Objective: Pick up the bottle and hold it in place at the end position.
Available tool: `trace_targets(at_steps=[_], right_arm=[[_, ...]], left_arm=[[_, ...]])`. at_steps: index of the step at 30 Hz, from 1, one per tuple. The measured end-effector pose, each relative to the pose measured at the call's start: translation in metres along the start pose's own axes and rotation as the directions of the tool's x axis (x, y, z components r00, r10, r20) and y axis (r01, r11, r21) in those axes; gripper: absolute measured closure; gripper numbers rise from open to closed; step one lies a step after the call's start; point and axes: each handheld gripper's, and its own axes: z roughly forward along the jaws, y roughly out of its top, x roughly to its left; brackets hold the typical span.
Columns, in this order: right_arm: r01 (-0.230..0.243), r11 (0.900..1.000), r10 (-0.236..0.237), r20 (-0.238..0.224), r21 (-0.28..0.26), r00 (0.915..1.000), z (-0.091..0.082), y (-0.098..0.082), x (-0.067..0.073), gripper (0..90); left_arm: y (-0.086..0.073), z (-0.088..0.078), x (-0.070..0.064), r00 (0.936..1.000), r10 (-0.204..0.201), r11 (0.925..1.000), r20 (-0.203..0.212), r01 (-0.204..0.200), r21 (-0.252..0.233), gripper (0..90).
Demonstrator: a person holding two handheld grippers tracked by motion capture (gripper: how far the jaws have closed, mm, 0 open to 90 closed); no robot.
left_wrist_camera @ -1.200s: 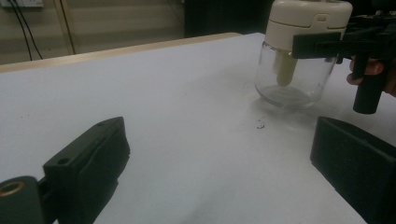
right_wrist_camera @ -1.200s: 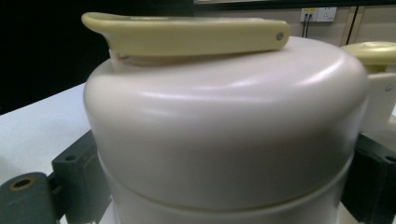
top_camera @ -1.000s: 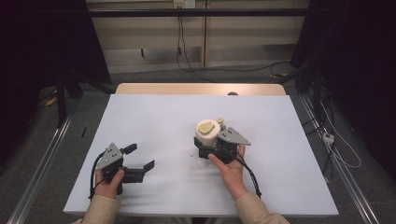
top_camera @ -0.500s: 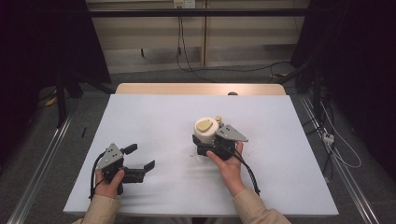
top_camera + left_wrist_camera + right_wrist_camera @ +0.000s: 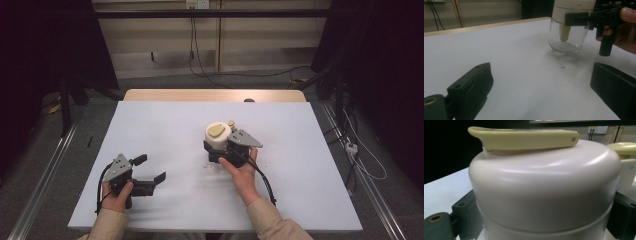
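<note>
Presently noted: glass jar (image 5: 218, 140) upright mid-table (image 5: 165, 125), cream lid clamped by right gripper (image 5: 220, 148); left gripper (image 5: 150, 171) near-left of jar, well apart, jaws spread wide, holding nothing.

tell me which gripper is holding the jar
The right gripper: its jaws clamp the jar by its cream lid. The left gripper sits open, apart.

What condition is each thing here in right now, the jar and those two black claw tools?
Jar: upright on the table, glass body looks empty, cream lid on, its yellow flap lying flat.
Right gripper: jaws against the lid's sides.
Left gripper: jaws wide open, holding nothing, apart from the jar.
</note>
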Motion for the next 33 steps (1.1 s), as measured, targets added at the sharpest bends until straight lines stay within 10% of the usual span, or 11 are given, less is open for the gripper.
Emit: trace_targets(at_steps=[33], right_arm=[[-0.010, 1.000, 0.010, 0.012, -0.004, 0.9999, 0.022, 0.003, -0.003, 6.7]], left_arm=[[-0.001, 0.001, -0.001, 1.0000, -0.003, 1.0000, -0.002, 0.003, 0.002, 4.0]])
